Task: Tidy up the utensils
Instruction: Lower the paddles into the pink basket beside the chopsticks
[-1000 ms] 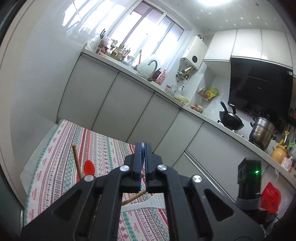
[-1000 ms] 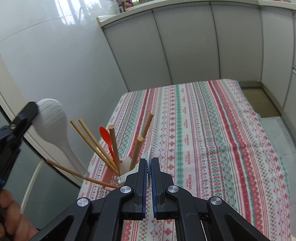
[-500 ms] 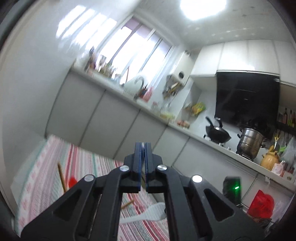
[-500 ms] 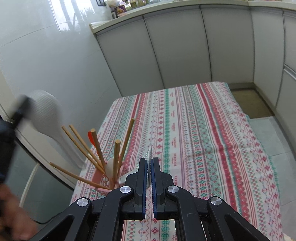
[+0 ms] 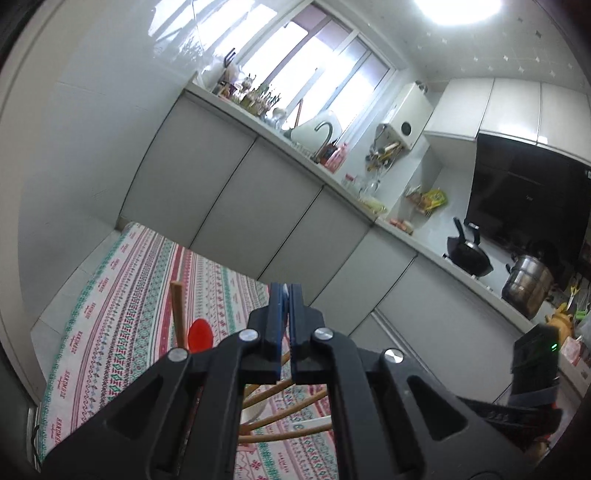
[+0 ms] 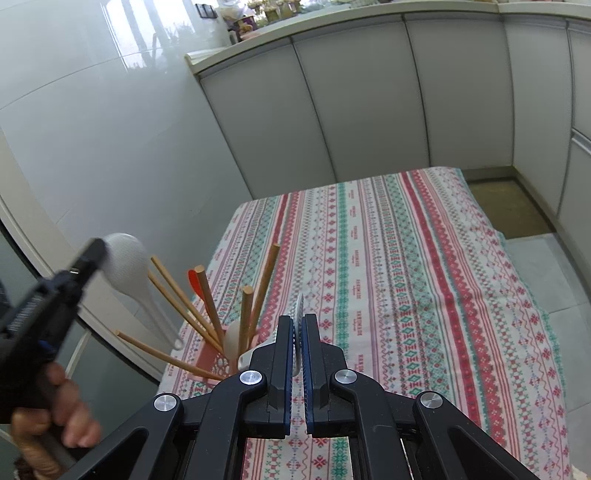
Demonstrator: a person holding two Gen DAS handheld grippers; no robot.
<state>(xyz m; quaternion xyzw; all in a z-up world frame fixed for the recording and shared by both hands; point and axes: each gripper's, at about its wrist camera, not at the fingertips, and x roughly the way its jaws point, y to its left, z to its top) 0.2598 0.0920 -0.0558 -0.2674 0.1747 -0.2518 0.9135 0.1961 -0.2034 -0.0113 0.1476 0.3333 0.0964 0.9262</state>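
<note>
Left tool (image 6: pixel 98 251) clamped on white rice paddle (image 6: pixel 127 267), right tool (image 6: pixel 297 328) pinching thin white utensil (image 6: pixel 298 308), prob. another paddle, edge-on.

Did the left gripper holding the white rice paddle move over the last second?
Yes. In the right wrist view the left gripper and its white rice paddle now sit closer to the utensil holder on the striped tablecloth.

Daylight admitted through wide glazed kitchen window (image 5: pixel 314 70); round white ceiling lamp (image 5: pixel 458 9) overexposed; edges bowed by fisheye; bare holding hand (image 6: pixel 55 417) motion-blurred.
</note>
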